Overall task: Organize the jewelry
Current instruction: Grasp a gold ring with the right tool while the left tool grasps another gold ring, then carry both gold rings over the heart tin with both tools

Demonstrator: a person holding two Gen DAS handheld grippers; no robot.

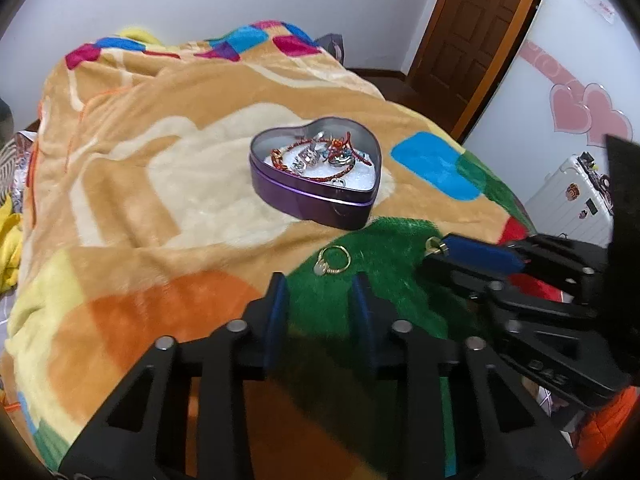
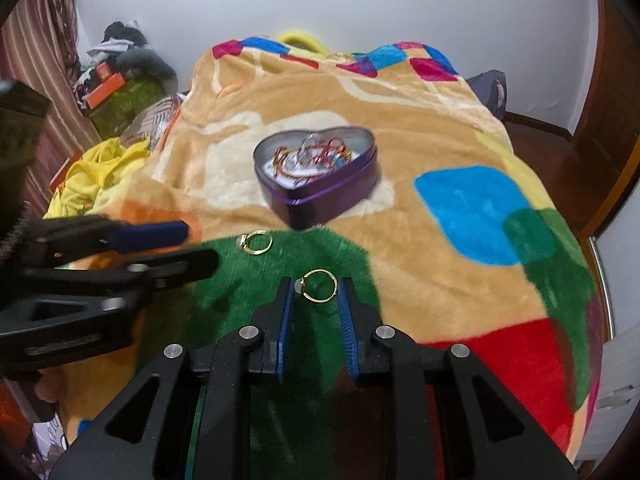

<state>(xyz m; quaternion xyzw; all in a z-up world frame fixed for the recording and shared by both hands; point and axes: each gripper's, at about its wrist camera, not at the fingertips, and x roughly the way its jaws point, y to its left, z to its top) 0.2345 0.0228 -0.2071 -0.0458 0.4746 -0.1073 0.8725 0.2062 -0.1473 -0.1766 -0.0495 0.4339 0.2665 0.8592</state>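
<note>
Left gripper [image 1: 320,292]: I see it open, holding nothing, just behind one gold ring [image 1: 334,263].
Right gripper [image 2: 316,292]: open around another gold ring [image 2: 317,285], not squeezing.
Purple heart-shaped tin [image 2: 320,196]: on the blanket [image 2: 420,240], full of jewelry.

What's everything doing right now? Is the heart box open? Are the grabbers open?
Heart tin: open, no lid, jewelry inside.
First gold ring: loose on the blanket.
Second gold ring: on the blanket, not gripped.
Left hand-held gripper: open, empty.
Right hand-held gripper: open around second gold ring.
</note>
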